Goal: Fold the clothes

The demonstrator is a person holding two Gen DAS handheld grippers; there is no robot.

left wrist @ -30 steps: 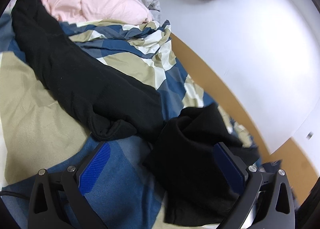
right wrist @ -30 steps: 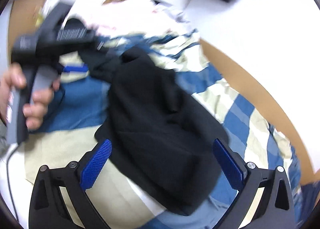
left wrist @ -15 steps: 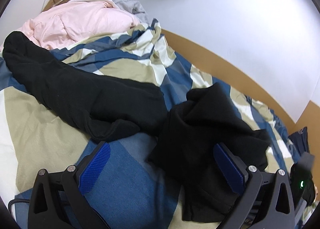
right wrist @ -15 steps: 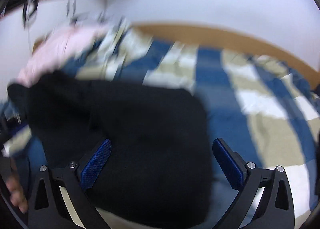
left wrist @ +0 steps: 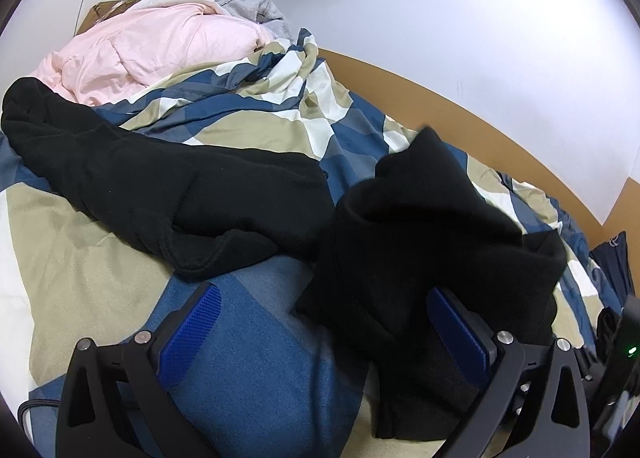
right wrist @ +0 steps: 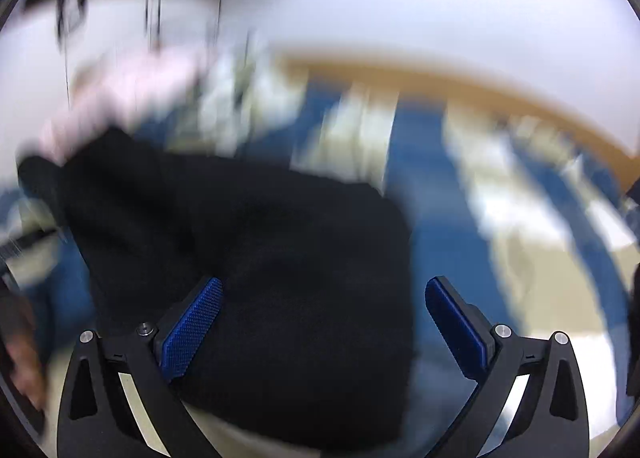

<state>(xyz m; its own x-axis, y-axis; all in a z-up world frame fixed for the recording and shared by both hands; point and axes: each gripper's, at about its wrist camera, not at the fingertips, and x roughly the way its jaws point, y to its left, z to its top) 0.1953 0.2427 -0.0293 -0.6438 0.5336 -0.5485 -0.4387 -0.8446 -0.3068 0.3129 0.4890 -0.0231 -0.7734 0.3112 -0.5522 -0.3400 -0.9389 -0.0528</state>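
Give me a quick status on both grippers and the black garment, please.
Left gripper open, right gripper open, nothing gripped. Black garment crumpled on the checked duvet, unfolded. Pink bedding heaped beyond, not in the way.

The left wrist view sits low over the bed [left wrist: 100, 258], looking forward between its fingers [left wrist: 192, 330] across the black garment [left wrist: 420, 226] toward the pink bedding [left wrist: 160, 42] and wall. The right wrist view, blurred, looks close down on the same garment [right wrist: 280, 278] between its fingers [right wrist: 192, 330]. Both share the garment, bed and wooden edge [left wrist: 480, 114].
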